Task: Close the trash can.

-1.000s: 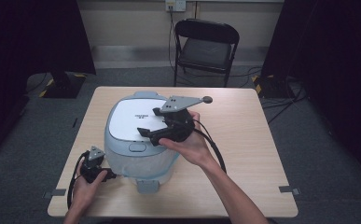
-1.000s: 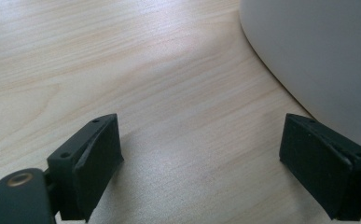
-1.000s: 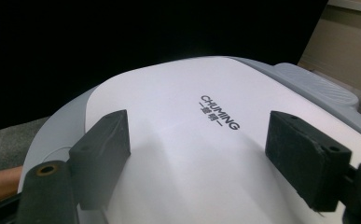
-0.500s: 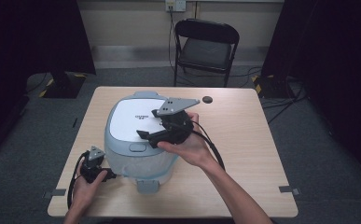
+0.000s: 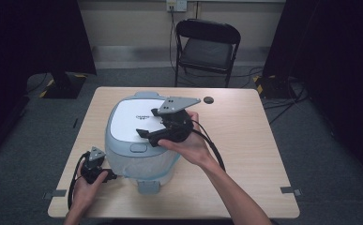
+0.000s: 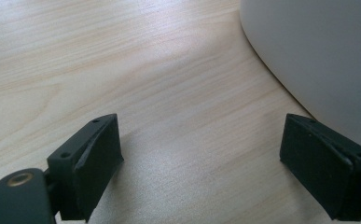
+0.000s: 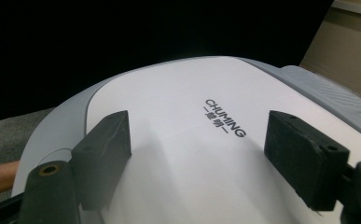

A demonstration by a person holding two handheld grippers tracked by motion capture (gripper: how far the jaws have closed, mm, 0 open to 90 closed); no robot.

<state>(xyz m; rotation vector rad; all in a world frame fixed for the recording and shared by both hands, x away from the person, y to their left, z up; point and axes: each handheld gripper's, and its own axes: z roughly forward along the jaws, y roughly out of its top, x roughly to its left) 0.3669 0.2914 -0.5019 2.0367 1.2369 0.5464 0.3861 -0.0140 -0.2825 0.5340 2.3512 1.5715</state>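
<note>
White and pale grey plastic make up the rice cooker (image 5: 141, 136), which is set on the wooden table (image 5: 245, 140) left of its middle, with its lid closed and a grey latch button seen at the front edge of the lid in the high view. Black lettering reading CHUMING is printed on the white lid panel (image 7: 183, 154), and a grey ribbed hinge part is seen at the far side of the lid in the right gripper view. The right gripper (image 5: 144, 132) is held over the lid by the person's right hand (image 5: 188, 145), its jaws spread wide apart with nothing between them, the lid's white surface lying just beneath them. The left gripper (image 6: 201, 172) is held low by the left hand (image 5: 86, 187) at the table's near left corner, just beside the cooker's lower left wall; its jaws are likewise wide open and empty, bare wood lying between them, and the cooker's curved grey side (image 6: 322, 56) is seen close to the right-hand jaw in the left gripper view. A small dark round disc (image 5: 209, 100) lies on the table beyond the cooker, well apart from it. Behind the table, a black folding chair (image 5: 207, 47) is placed on the grey carpet against the wall.
</note>
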